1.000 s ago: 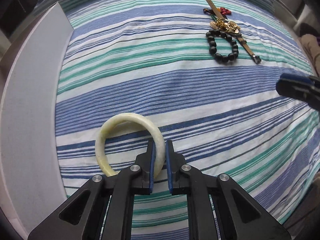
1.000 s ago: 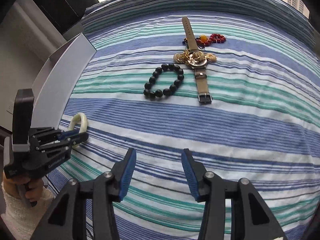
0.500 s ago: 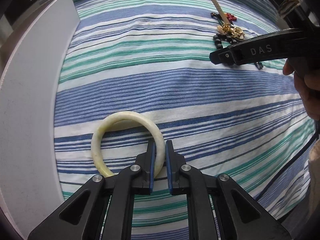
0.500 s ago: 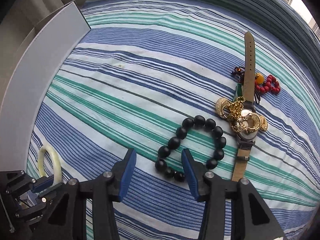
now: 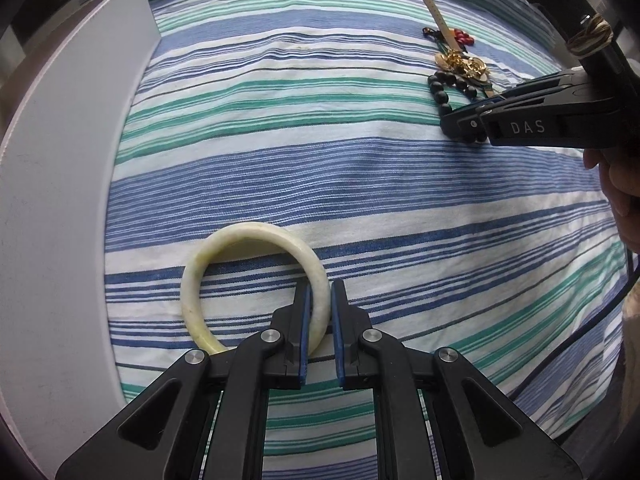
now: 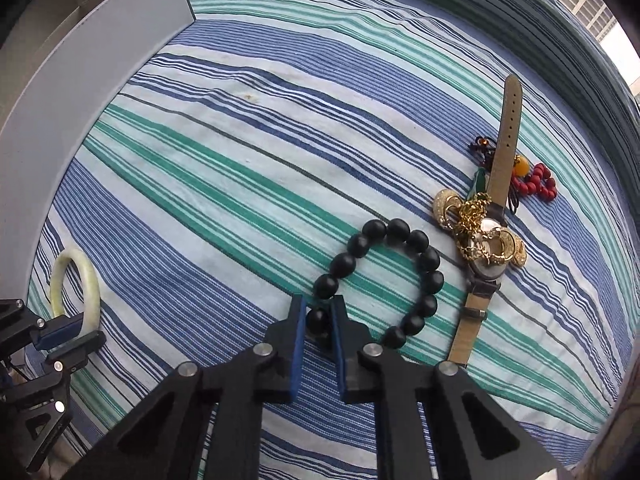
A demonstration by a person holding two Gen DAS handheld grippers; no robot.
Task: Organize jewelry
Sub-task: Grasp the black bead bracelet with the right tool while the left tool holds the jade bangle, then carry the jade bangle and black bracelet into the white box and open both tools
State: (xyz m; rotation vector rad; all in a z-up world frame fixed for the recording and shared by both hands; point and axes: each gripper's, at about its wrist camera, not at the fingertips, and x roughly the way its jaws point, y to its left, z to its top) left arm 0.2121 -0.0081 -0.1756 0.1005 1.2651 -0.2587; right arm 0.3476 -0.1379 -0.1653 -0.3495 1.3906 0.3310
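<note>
We look down on a striped bedsheet [image 6: 248, 184] with a grey tray wall [image 6: 80, 80] along its left side. Our right hand-held gripper [image 6: 318, 322] points straight down and has just closed on one bead of the black bead bracelet [image 6: 430, 280], where half a second ago its jaws stood apart above it. Beside the bracelet lie a watch [image 6: 502, 168] and gold jewelry [image 6: 476, 232]. Our left hand-held gripper [image 5: 319, 308], tilted steeply down, still pinches the pale jade bangle [image 5: 224, 248] near the tray.
</note>
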